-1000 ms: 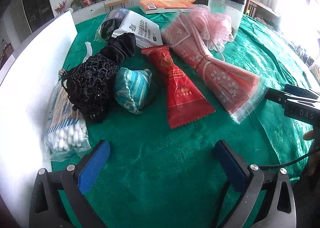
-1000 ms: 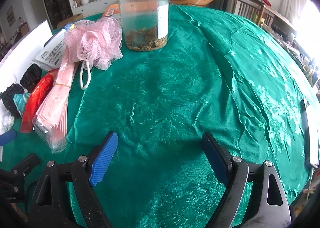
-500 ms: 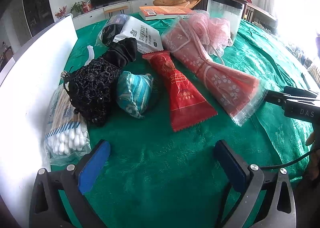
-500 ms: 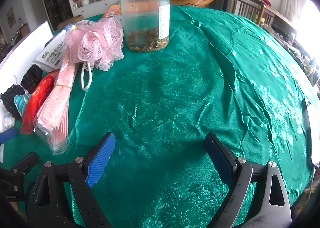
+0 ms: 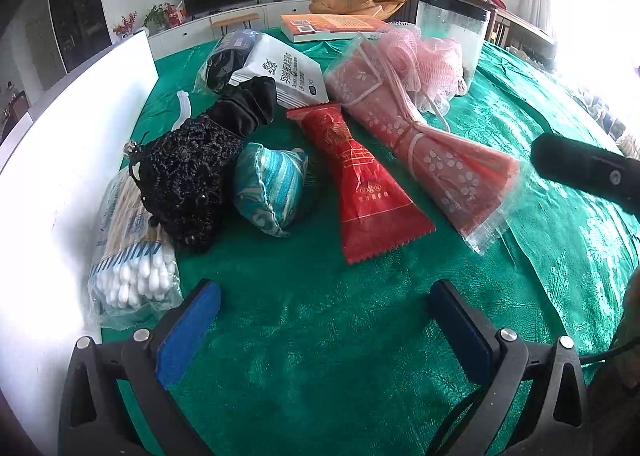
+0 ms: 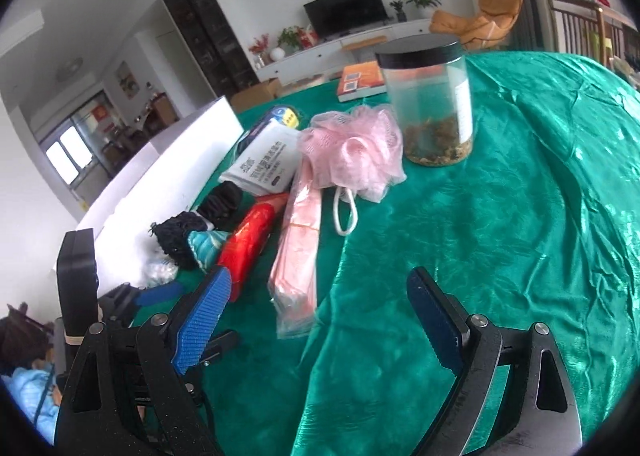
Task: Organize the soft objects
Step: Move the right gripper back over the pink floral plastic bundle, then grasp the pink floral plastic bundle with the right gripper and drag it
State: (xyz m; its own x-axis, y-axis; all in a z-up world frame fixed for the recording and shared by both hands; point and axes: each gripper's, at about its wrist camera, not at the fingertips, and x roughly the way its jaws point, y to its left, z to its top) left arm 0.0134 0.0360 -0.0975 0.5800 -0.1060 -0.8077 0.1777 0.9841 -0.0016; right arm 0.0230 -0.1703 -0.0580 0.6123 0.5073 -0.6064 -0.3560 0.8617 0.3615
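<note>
Both claws spread wide, empty. Pink towel pack (image 6: 298, 252) lying on green cloth (image 6: 500, 236), long axis running from pink mesh puff (image 6: 352, 152) toward right gripper (image 6: 316, 320), just ahead-left of it; left gripper (image 5: 320, 320) farther off, likely the poorer choice.

the right claw (image 6: 316, 320) hangs wide open and empty over the green cloth of the counter (image 6: 500, 216); ahead stands a clear jar (image 6: 430, 104) with a black lid, an orange book (image 6: 360, 82) behind it; a pink bath pouf (image 6: 352, 154) sits just left of the jar, touching a white tissue pack (image 6: 264, 164); nearer lie a pink packet (image 6: 298, 252), a red packet (image 6: 250, 240), a teal pouch (image 6: 204, 246) and a black scrunchie (image 6: 220, 202); a white box (image 6: 168, 172) runs along the left.
</note>
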